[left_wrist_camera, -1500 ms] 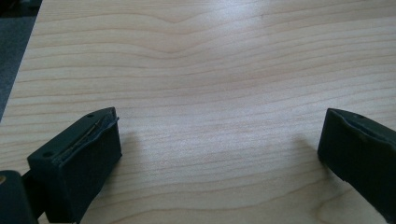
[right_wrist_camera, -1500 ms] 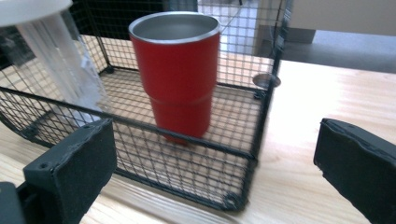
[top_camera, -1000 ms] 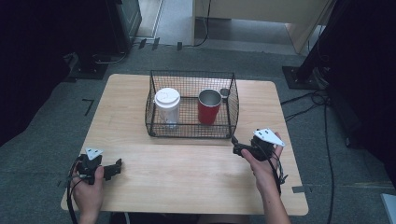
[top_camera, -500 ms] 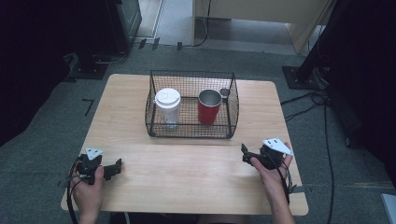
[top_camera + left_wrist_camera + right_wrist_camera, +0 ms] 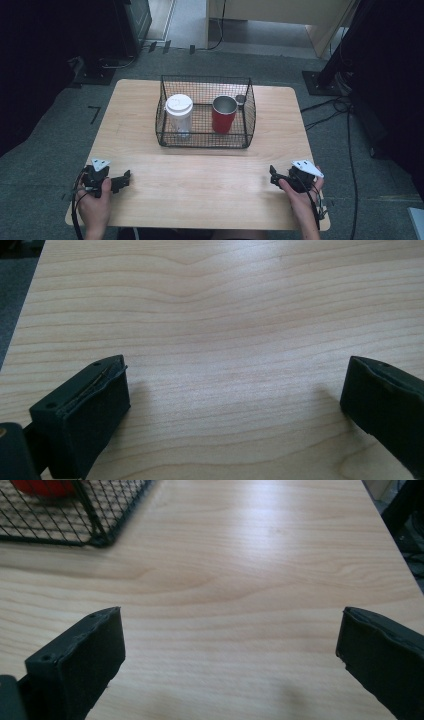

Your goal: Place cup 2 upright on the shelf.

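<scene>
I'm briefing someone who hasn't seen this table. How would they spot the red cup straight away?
Find the black wire basket at the far middle of the wooden table. The red cup stands upright in its right half, beside a clear cup with a white lid. It alone is red, with an open metal-coloured rim.

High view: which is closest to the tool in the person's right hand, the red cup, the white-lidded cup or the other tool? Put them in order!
From the right tool:
1. Red cup, in the right half of the wire basket.
2. White-lidded cup, in the basket's left half.
3. Left tool, across the table near its left front corner.
</scene>
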`<state>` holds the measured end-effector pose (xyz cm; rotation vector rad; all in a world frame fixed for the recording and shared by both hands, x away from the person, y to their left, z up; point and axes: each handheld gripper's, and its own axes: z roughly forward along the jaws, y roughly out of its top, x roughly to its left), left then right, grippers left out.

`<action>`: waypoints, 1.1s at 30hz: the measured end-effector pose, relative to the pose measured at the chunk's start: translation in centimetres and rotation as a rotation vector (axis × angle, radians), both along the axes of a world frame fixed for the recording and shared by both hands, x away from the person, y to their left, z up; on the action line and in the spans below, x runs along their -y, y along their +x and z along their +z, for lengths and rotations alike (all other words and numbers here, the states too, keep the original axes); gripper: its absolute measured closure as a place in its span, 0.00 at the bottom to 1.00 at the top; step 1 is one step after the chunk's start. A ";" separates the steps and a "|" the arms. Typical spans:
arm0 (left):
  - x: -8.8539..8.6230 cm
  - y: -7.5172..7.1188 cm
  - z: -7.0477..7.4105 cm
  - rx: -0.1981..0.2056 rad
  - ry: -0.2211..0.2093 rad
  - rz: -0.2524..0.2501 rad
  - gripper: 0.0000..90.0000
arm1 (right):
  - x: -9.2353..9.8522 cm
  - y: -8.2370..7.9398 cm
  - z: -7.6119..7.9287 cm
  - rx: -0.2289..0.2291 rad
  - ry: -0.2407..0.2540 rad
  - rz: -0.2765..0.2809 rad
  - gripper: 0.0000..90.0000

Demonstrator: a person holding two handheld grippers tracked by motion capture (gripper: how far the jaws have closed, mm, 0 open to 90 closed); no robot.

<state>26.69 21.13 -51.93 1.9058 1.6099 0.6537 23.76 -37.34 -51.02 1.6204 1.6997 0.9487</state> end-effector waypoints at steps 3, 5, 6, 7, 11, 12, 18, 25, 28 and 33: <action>0.0 0.0 0.0 0.000 0.000 0.000 0.00 | 0.5 -0.4 -0.4 -0.015 -0.022 -0.013 0.00; 0.0 0.0 0.0 0.000 0.000 0.000 0.00 | 0.8 -0.6 -0.7 -0.029 -0.030 -0.026 0.00; 0.0 0.0 0.0 0.000 0.000 0.001 0.00 | 1.0 -0.7 -0.8 -0.035 -0.032 -0.032 0.00; 0.0 0.0 0.0 0.000 0.000 0.000 0.00 | 1.2 -0.8 -0.9 -0.040 -0.029 -0.039 0.00; 0.0 0.0 0.0 0.000 0.000 0.000 0.00 | 2.0 -1.1 -1.2 -0.065 -0.031 -0.055 0.00; 0.0 0.0 0.0 0.000 0.000 0.000 0.00 | 2.2 -1.3 -1.3 -0.078 -0.036 -0.061 0.00; 0.0 0.0 0.0 0.001 0.000 0.000 0.00 | 3.3 -1.6 -1.5 -0.132 -0.053 -0.090 0.00; 0.0 0.0 0.0 0.001 0.000 0.001 0.00 | 4.2 -1.9 -1.7 -0.176 -0.033 -0.087 0.00; 0.0 0.0 0.0 0.001 0.000 0.000 0.00 | 4.4 -2.0 -1.7 -0.176 -0.033 -0.065 0.00; 0.0 0.0 0.0 0.001 0.000 0.000 0.00 | 5.1 -2.0 -1.7 -0.175 -0.036 -0.042 0.00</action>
